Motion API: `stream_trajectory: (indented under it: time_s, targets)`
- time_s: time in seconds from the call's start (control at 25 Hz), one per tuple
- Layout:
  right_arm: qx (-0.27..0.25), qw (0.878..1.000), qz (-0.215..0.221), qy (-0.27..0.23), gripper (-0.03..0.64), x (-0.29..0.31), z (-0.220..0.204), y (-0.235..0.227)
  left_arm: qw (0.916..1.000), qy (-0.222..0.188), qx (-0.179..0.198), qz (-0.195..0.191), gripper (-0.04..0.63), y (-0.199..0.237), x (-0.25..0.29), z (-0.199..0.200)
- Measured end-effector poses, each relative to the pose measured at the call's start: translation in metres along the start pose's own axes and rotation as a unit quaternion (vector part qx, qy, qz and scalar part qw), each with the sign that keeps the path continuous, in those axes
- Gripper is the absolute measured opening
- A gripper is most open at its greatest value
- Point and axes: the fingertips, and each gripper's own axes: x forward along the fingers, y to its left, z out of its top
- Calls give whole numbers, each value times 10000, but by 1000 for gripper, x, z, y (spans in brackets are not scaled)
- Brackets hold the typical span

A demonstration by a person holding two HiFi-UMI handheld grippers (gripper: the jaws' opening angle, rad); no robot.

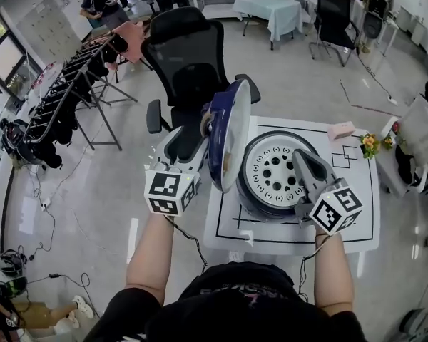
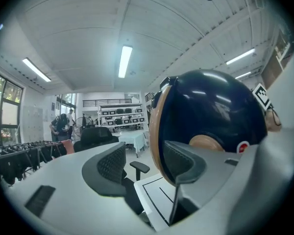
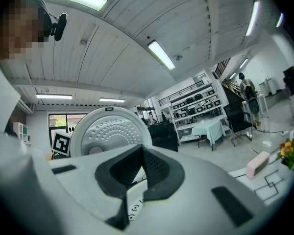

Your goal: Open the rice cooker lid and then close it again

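Note:
The rice cooker stands on a white table, its dark blue lid swung up and on edge at the left. A white disc with holes shows in the cooker's body. My left gripper is open at the lid's outer side. In the left gripper view the lid fills the right half, its tan rim close by the right finger, and the pads do not press on it. My right gripper is shut and empty over the cooker's right side, facing the lid's pale inner face.
A black office chair stands just behind the table. A pink block and a small bunch of flowers sit at the table's far right. A rack of dark gear lines the floor at left.

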Motion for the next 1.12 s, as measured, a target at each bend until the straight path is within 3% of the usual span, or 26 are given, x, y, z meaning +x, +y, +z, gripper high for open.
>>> stream_trajectory:
  time_s: [0.2,0.4,0.84,1.12]
  targets:
    - [-2,9993,365,58,2,-16,1,13,9974,-154,-562,426,286,0,-49,7]
    - [-12,9973,732,95,2,-46,1,22,9958,-278,-532,698,298,-37,-100,21]
    - [-81,9925,1205,174,2,-135,-6,43,9969,-186,-525,549,299,-173,-164,16]
    - [-74,9918,1256,215,2,-169,-13,49,9978,-94,-557,355,299,-224,-181,9]
